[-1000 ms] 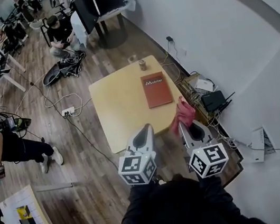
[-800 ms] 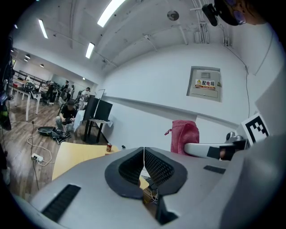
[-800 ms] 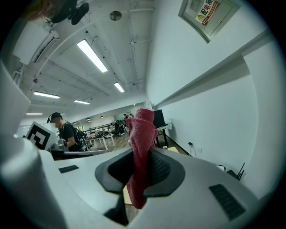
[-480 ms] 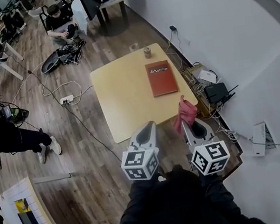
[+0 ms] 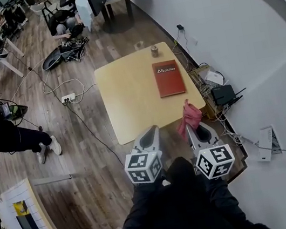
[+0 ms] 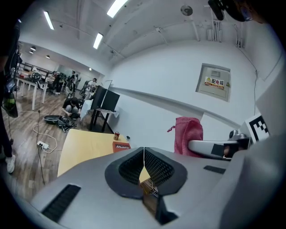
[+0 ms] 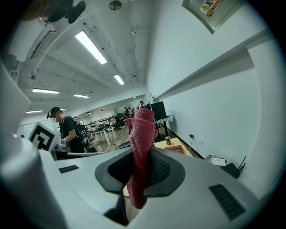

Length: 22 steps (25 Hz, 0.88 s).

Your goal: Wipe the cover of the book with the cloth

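Right gripper (image 5: 190, 126) clamps soft pink terry cloth (image 5: 189, 114) mid-fold, short of stiff flat rust-red book (image 5: 169, 78); left gripper (image 5: 151, 130) closed, seemingly empty.

Middle of the cloth (image 7: 141, 127) unseen between the right tongs (image 7: 145, 153).

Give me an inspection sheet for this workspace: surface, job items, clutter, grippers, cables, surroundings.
Surface: wooden table, mostly bare.
Job's things: red book lies flat near the table's right edge; pink cloth is held up in the right gripper, not touching the book.
Clutter: one can at the far edge, beyond the book.
Grippers: left gripper jaws together, nothing between; right gripper shut on the cloth.
Cables: power strip with cord on the floor left of the table; cable tangle by the wall at right.
Surroundings: wood floor, white wall, a person standing at left.
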### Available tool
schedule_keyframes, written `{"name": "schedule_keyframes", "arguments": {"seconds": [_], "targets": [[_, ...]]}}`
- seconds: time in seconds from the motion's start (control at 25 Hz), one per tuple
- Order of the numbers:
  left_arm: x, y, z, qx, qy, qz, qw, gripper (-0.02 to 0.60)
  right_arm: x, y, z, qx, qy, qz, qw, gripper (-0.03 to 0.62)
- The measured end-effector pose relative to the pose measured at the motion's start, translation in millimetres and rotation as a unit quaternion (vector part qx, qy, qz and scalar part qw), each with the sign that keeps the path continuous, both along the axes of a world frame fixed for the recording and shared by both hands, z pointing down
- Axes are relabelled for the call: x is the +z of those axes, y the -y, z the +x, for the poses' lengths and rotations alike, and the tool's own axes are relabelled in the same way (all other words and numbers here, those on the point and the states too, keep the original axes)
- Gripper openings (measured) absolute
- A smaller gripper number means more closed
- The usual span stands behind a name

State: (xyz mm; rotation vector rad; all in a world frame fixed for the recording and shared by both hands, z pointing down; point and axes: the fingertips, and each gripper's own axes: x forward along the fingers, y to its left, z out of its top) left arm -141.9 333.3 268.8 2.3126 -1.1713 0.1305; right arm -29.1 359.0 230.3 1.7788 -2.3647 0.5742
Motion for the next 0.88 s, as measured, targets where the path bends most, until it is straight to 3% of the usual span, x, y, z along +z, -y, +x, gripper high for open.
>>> {"name": "schedule_keyframes", "arguments": {"seconds": [0.36,0.64,0.88], "targets": [[19,39,22,-0.004,0.002,-0.024,0.9997,0.035,15,44,23,0.002,0.008,-0.016,1.0,0.078],[27,115,49,-0.016,0.019,-0.027,0.9993,0.035,14,124,49,-0.018,0.018,-0.01,1.0,0.078],[43,175,93,-0.014,0.031,-0.046,0.9984,0.035,26,188,83,-0.032,0.027,-0.029,0.999,0.078]]}}
